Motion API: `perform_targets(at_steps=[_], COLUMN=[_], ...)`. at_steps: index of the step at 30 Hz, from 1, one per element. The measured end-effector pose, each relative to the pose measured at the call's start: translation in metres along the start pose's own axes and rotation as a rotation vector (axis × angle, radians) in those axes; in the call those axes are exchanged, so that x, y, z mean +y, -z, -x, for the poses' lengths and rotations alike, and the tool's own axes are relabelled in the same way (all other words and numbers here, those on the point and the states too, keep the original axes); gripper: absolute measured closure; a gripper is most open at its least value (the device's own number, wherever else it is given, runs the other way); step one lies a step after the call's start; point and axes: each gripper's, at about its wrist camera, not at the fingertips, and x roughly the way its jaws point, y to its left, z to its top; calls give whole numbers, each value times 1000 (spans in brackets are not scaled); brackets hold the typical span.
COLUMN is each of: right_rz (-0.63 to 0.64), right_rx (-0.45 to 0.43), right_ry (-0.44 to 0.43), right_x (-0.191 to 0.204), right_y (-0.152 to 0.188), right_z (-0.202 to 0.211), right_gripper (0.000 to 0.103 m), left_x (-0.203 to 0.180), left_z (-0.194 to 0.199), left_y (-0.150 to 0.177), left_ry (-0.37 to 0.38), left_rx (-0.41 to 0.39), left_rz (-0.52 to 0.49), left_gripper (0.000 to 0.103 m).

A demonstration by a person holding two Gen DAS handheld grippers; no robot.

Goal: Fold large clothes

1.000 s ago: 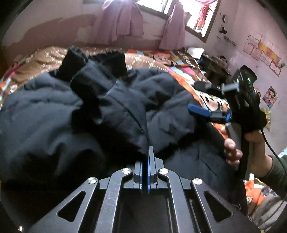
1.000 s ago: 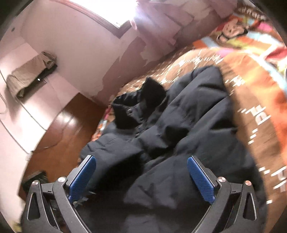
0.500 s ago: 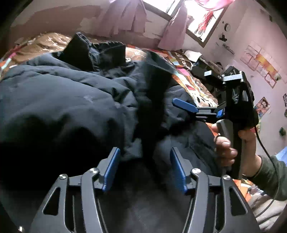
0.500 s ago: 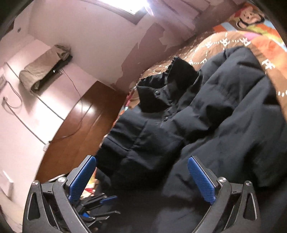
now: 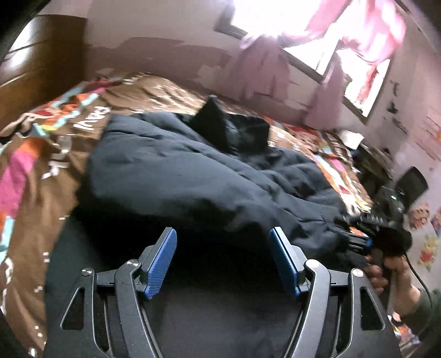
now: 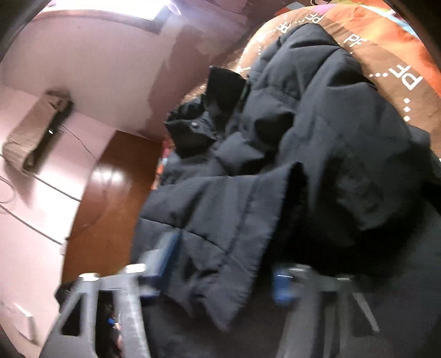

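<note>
A big dark puffer jacket (image 5: 193, 179) lies rumpled on the patterned bedspread (image 5: 41, 165), its collar (image 5: 217, 121) standing up at the far end. My left gripper (image 5: 223, 261) hovers over the jacket's near edge; its jaws are opening and nothing is between the blue pads. At the right, a hand (image 5: 397, 278) holds my right gripper (image 5: 355, 242) at the jacket's hem. In the blurred right wrist view, a thick flap of the jacket (image 6: 317, 137) fills the gap of my right gripper (image 6: 224, 270), whose jaws are closing on it.
The bedspread (image 6: 399, 55) shows bare at the left and beyond the jacket. A brown wooden cabinet (image 5: 33, 55) stands at the far left. Pink curtains (image 5: 261, 68) hang below a bright window (image 5: 289, 22). A cluttered dark stand (image 5: 372, 159) sits beside the bed at the right.
My left gripper let go of the jacket fold, opened wide and swung left, away from it. My right gripper's wide jaws dropped and closed in on the jacket's edge.
</note>
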Motion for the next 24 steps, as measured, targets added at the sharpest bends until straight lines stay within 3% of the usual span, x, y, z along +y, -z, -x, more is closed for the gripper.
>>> perform_targets(at_steps=[2, 5, 11, 16, 19, 21, 24], right_rz=[23, 83, 238, 273, 263, 247, 293], right_rx=[-12, -58, -254, -247, -200, -205, -245], right_ry=[50, 90, 218, 307, 366, 393, 424], right_x=[0, 7, 38, 30, 18, 12, 19], right_y=[2, 2, -22, -30, -30, -28, -33], right_z=[2, 14, 54, 45, 28, 29, 34], right_gripper=[89, 91, 92, 91, 86, 64, 48], left_x=[7, 19, 31, 36, 34, 29, 20], left_z=[2, 5, 8, 7, 1, -9, -26], left_y=[-1, -1, -7, -12, -19, -27, -35], left_ry=[-27, -42, -77, -123, -136, -133, -109], left_rx=[-7, -17, -36, -53, -58, -57, -37], left_rz=[18, 51, 83, 77, 43, 3, -41], left_gripper=[39, 39, 39, 39, 39, 39, 39])
